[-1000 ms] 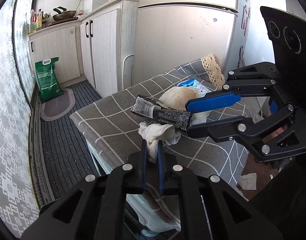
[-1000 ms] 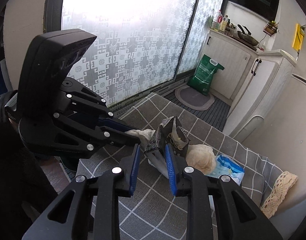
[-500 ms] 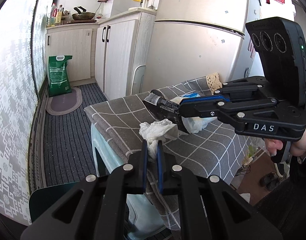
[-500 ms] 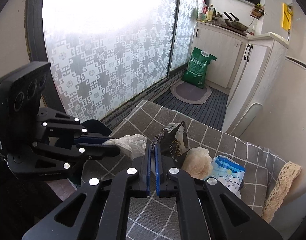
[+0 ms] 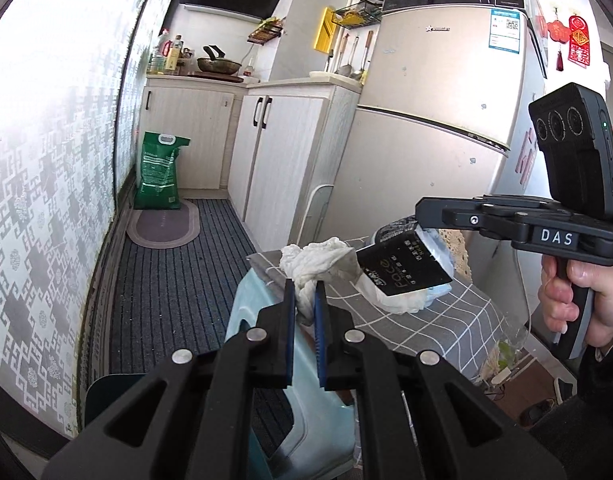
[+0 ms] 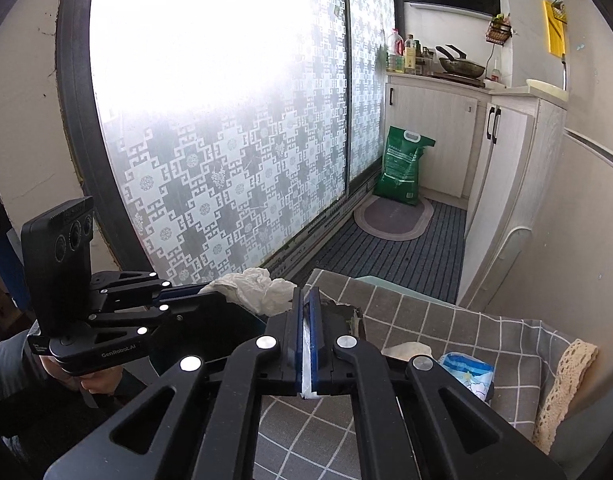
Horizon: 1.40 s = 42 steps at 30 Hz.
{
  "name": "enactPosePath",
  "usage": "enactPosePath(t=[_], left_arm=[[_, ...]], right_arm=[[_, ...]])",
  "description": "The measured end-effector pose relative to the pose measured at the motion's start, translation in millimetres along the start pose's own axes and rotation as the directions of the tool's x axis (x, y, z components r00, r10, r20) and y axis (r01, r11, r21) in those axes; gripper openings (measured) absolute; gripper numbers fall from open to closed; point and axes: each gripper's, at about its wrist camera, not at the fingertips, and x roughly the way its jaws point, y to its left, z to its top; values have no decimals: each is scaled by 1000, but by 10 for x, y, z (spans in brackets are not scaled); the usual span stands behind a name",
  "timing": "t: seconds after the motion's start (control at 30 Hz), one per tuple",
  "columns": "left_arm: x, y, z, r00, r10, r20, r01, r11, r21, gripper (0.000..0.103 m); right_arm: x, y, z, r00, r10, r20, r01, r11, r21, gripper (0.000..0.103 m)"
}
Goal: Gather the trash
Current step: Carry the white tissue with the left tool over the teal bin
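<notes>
Both grippers have risen off the checked counter [image 6: 446, 324] since a second ago. Left gripper [image 5: 305, 292] fingers are clenched on the crumpled white tissue [image 5: 314, 262], which sticks out beyond their tips. Right gripper [image 6: 305, 300] fingers, previously apart, are clamped on the black wrapper [image 5: 404, 268], hanging just past them above the counter.

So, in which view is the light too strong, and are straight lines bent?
Right wrist view: the window is blown out to white, hiding its pattern. Left wrist view: lighting is even, but the fridge edges and the floor mat stripes curve from the fisheye lens.
</notes>
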Motion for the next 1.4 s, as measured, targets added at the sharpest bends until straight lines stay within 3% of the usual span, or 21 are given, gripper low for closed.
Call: enactPosePath(t=[0.3, 0.47, 0.6, 1.07, 1.4], left_arm=[[-280, 424, -151, 990, 141, -12, -141, 986, -83, 9], [-274, 683, -407, 969, 217, -119, -230, 968, -102, 9], [-214, 794, -667, 942, 257, -216, -279, 957, -79, 9], [-27, 1327, -1389, 859, 222, -461, -323, 934, -152, 9], [116, 1416, -1658, 803, 199, -562, -332, 932, -144, 10]], right_arm=[[123, 444, 207, 995, 95, 17, -95, 995, -35, 2], [344, 749, 246, 985, 174, -18, -174, 984, -40, 2], [601, 942, 216, 976, 206, -75, -210, 977, -43, 2], [1424, 1387, -25, 933, 240, -270, -251, 968, -8, 2], [1938, 1468, -308, 885, 226, -407, -235, 972, 29, 2]])
